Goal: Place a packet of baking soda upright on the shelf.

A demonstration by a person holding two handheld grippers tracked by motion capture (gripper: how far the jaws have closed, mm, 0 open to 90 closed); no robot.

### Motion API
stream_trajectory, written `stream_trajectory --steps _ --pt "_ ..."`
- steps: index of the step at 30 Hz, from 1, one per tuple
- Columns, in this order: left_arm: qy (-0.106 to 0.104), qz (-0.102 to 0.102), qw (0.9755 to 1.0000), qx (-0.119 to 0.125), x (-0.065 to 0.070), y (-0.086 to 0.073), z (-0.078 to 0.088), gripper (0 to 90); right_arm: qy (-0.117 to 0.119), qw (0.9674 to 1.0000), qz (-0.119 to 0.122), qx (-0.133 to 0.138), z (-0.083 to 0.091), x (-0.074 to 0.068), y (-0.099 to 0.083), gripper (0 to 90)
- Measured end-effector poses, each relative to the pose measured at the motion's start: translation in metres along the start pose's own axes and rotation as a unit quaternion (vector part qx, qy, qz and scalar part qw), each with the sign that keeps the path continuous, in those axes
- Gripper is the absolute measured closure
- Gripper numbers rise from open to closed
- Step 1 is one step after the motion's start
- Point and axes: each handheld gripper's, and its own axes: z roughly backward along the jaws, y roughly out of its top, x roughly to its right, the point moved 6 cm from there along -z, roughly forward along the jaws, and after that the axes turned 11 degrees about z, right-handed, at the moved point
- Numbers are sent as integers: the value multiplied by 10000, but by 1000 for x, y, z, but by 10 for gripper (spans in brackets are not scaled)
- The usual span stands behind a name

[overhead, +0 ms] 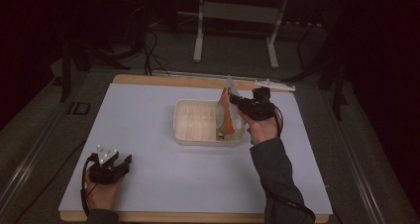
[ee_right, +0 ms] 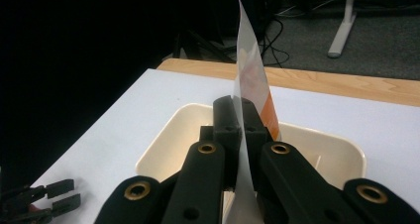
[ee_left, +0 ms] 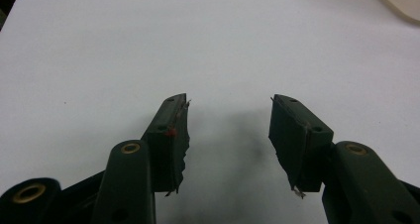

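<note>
- Packet [overhead: 228, 112]: one flat, thin pouch, white with an orange panel, held upright over the right end of the tray [overhead: 185, 135]. Its lower edge seems to dip inside the tray's walls; whether it touches the bottom I cannot tell.
- Right gripper [overhead: 236, 102]: jaws pinched together on the packet, gripping it part-way up, so that the sheet rises above the jaws and also runs down below them, as the right gripper view shows.
- Left gripper [ee_left: 229, 116]: jaws spread wide with nothing between them, resting low over bare mat [overhead: 148, 184] near the front left corner, well apart from the tray.
- Risk, as I judge it: the packet is limp and thin, so it could slide out of the pinch or fold over and drape across the tray's rim instead of dropping in.
- Risk: the tray looks light; a sideways drag from the packet or jaws could shove it along the mat, since the other gripper is not steadying it.
- Risk: letting go while the packet stands on edge may leave it leaning against the wall, half out.
- Count: one packet, one tray, two grippers, one mat on one table [overhead: 148, 79].
</note>
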Motion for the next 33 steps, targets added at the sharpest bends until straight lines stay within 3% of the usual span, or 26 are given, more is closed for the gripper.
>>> stream_trajectory --steps 15,33 --pt "1 1 10000 6 0 0 0 491 -145 9994 40 -321 -9 -1 2 900" --pt "2 0 10000 5 0 0 0 491 -213 9988 -61 -433 -17 3 4 900"
